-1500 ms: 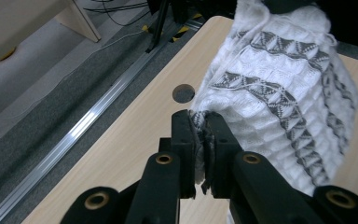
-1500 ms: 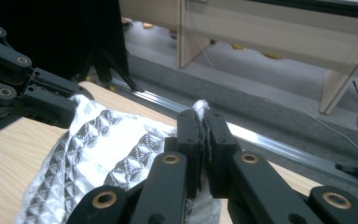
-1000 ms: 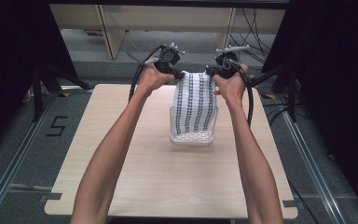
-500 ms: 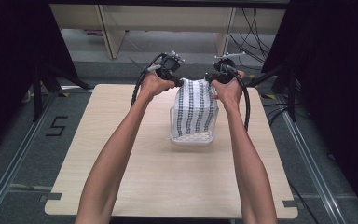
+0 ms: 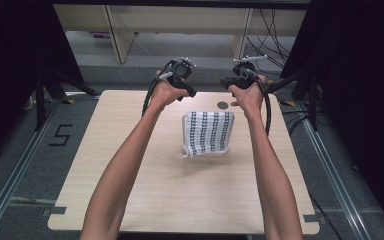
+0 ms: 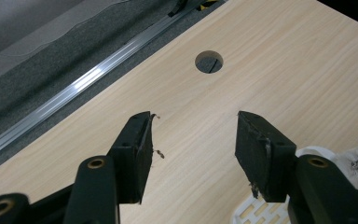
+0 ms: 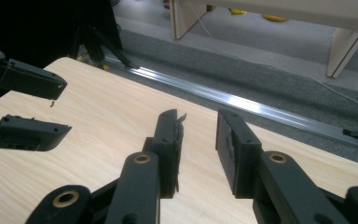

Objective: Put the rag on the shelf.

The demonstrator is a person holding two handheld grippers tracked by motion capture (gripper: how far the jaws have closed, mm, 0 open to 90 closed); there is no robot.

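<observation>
Overhead view; close gripper views, shared table

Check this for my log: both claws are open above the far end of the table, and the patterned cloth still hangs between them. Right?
Not quite. The left claw and right claw are open above the far end of the table, but the patterned cloth no longer hangs between them: the high view shows it draped over the white basket on the table.

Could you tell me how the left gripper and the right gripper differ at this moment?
The left gripper has its jaws spread wide; the right gripper has a narrower gap. The left gripper's view catches the patterned cloth and white basket beside one jaw; the right gripper's looks across bare table. Both are open, empty and held near the table's far edge.
</observation>
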